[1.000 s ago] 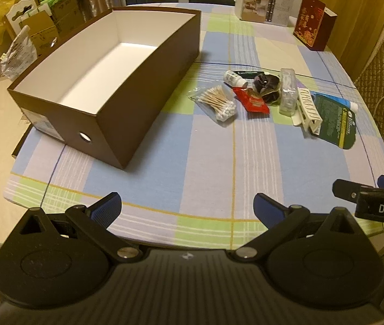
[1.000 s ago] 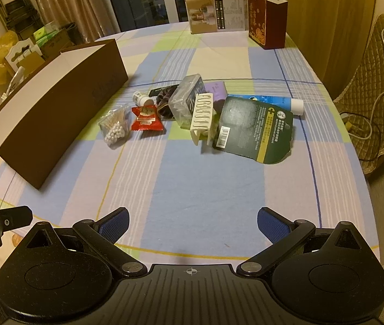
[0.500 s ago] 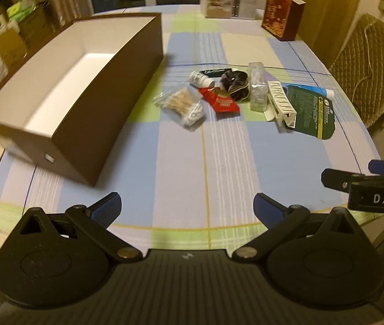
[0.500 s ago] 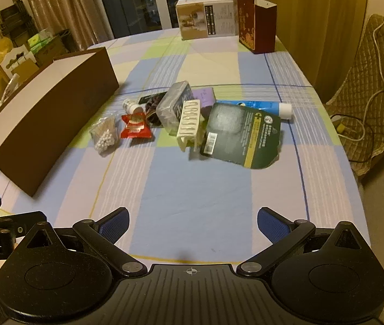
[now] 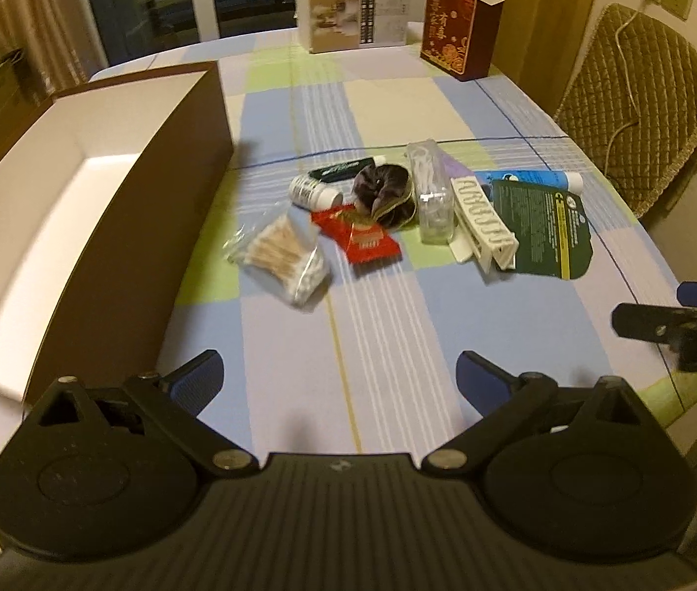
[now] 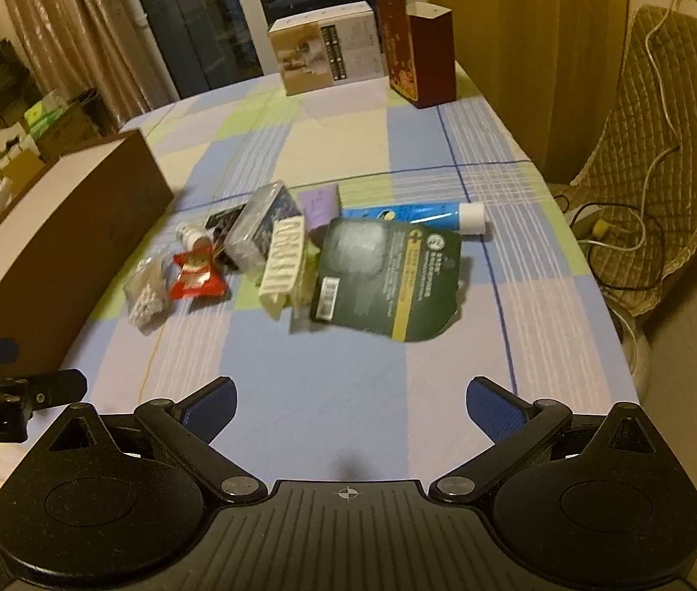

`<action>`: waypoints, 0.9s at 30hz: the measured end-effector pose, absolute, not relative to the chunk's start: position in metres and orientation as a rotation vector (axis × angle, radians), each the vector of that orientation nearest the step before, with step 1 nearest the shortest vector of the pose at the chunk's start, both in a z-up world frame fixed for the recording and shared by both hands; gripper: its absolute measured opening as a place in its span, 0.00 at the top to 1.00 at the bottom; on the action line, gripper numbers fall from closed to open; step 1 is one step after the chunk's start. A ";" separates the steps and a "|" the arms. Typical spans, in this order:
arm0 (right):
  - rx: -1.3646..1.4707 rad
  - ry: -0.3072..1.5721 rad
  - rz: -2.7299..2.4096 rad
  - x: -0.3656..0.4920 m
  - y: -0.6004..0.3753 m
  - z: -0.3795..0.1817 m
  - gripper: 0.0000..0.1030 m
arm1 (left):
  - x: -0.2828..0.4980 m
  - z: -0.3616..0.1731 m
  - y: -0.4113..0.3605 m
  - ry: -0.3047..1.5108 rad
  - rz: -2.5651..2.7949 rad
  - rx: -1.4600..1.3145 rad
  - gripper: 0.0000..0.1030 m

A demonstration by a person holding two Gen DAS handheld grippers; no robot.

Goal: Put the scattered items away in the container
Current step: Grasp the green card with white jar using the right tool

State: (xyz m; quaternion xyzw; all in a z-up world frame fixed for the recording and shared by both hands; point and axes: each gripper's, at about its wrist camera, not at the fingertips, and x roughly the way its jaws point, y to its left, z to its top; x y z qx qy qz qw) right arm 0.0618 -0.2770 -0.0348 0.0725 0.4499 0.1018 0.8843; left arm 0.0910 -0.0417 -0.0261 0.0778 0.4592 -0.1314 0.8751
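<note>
Scattered items sitting untouched mid-table, brown container [image 5: 102, 207] empty at their left.

Left gripper [image 5: 338, 379] and right gripper [image 6: 348, 404] both hanging released, jaws wide, nothing held, over the near edge of the checked tablecloth [image 6: 329, 374]. Views closing in since a second ago: the pile is looming larger, the box sliding leftward, so the approach is starting, no pick yet. Nearest left: cotton swab bag [image 5: 284, 256], red sachet [image 5: 363, 236]. Nearest right: white hair clip [image 6: 282, 261], green card pack [image 6: 388, 276], with a blue tube [image 6: 422, 214] behind it.
</note>
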 end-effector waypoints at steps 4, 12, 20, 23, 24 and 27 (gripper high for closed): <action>0.194 0.945 0.218 0.081 -0.293 -0.040 0.00 | 0.111 -0.036 -0.042 0.953 -0.279 0.182 0.09; 0.173 0.970 0.226 0.122 -0.312 -0.061 0.15 | 0.147 -0.060 -0.037 1.026 -0.250 0.057 0.20; 0.269 0.977 0.280 0.164 -0.336 -0.079 0.26 | 0.159 -0.063 -0.041 1.040 -0.267 0.023 0.20; 0.343 0.987 0.309 0.179 -0.348 -0.089 0.27 | 0.161 -0.066 -0.039 1.050 -0.258 0.019 0.19; 0.368 0.988 0.320 0.184 -0.352 -0.091 0.27 | 0.162 -0.067 -0.038 1.055 -0.254 0.013 0.19; 0.456 1.004 0.350 0.198 -0.364 -0.103 0.27 | 0.164 -0.068 -0.035 1.068 -0.245 -0.010 0.19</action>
